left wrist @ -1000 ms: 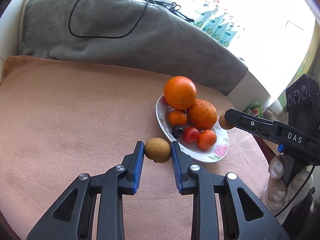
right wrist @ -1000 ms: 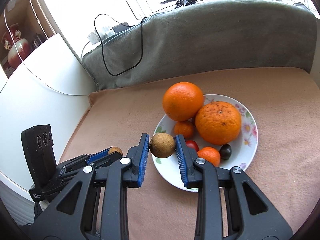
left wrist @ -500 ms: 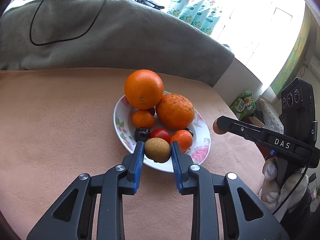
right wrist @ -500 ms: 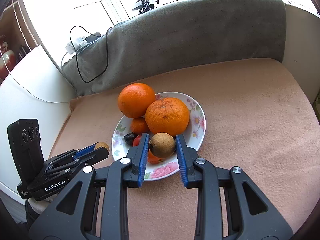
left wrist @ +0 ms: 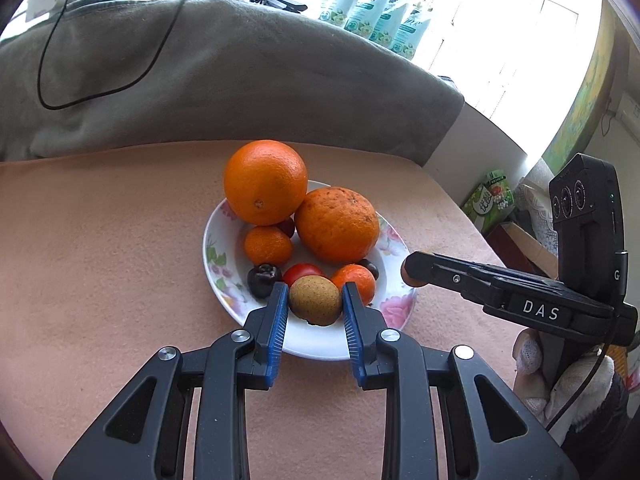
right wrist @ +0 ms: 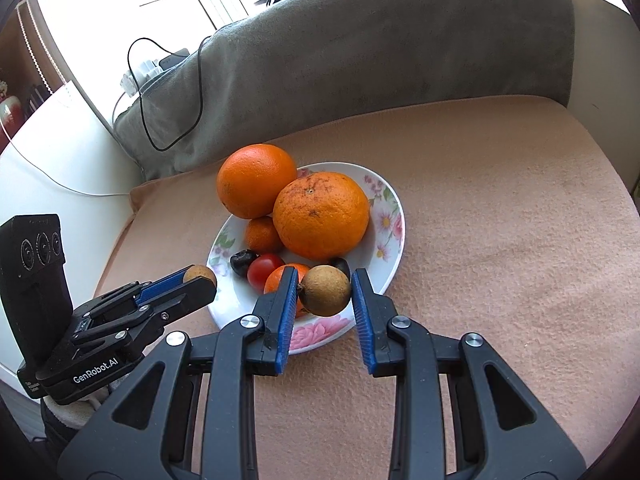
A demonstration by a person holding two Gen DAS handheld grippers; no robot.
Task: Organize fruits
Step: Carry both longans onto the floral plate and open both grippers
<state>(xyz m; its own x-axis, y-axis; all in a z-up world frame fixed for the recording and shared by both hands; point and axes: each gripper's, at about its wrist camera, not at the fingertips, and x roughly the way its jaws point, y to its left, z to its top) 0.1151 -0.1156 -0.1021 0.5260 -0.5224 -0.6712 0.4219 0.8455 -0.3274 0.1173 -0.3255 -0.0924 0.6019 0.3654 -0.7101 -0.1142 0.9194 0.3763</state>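
my left gripper (left wrist: 315,306) clamps one brown longan (left wrist: 315,299) and my right gripper (right wrist: 325,295) another brown fruit (right wrist: 325,289), both over the near rim of the floral plate (left wrist: 212,248) holding oranges (left wrist: 265,181) beyond.

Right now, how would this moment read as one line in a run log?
left gripper: shut on small brown round fruit | right gripper: shut on second brown fruit | both over floral white plate
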